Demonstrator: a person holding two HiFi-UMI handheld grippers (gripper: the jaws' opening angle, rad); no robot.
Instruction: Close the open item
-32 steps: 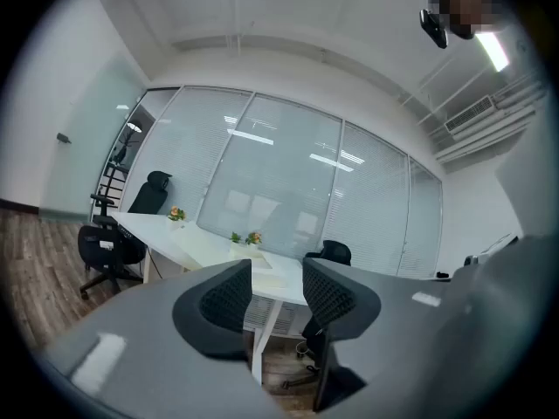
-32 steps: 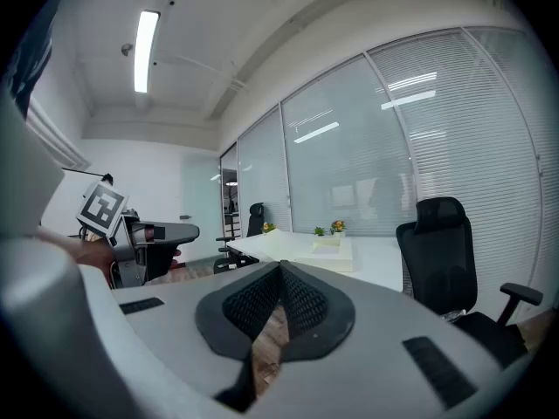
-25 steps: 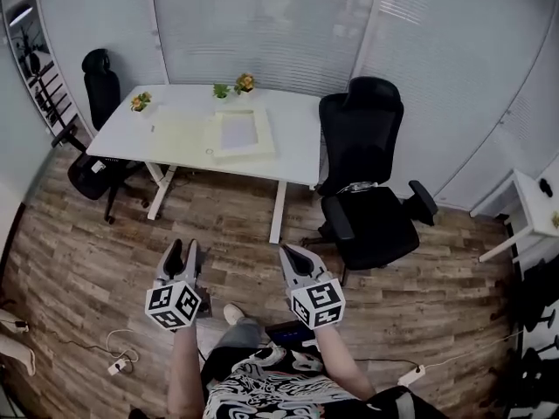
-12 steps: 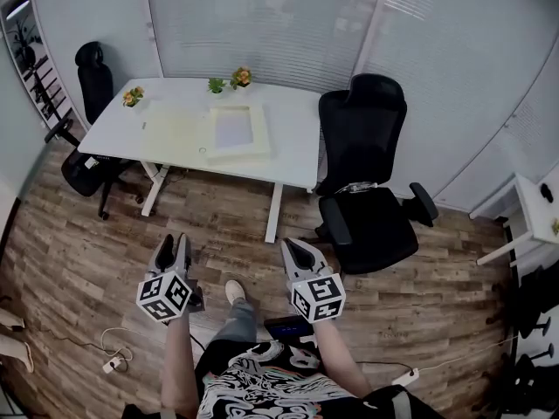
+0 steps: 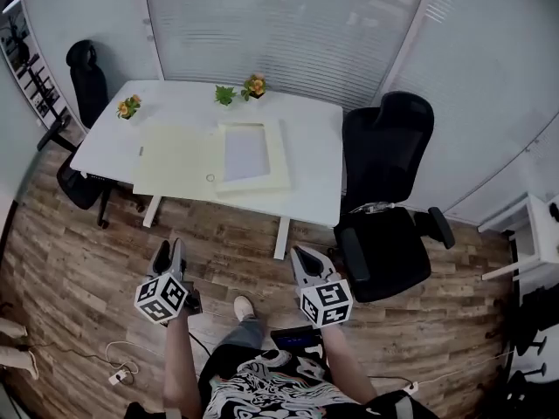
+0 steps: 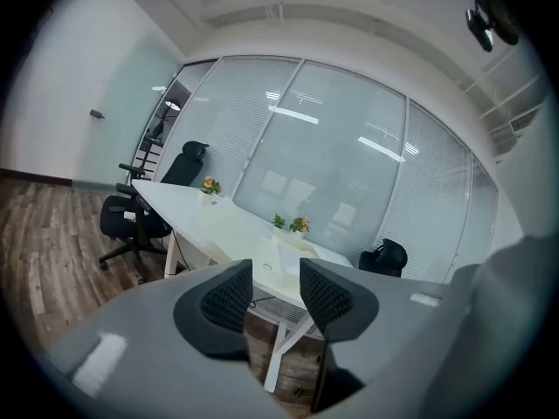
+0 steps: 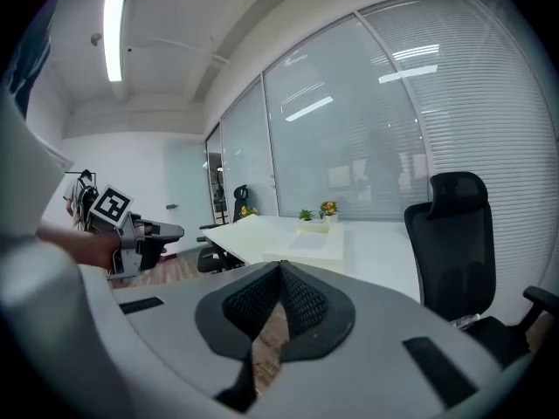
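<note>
A: Head view?
B: Pale cream flat rectangular box (image 5: 188, 160) lies open on white rectangular table (image 5: 310, 138). It's well ahead of left hand-held gripper (image 5: 171, 250) & right hand-held gripper (image 5: 303, 253).
A: Left gripper view?
B: Jaws apart, just narrowed a bit, nothing btwn them.
A: Right gripper view?
B: Jaws closed tip to tip, empty. Box sits on table beyond.
</note>
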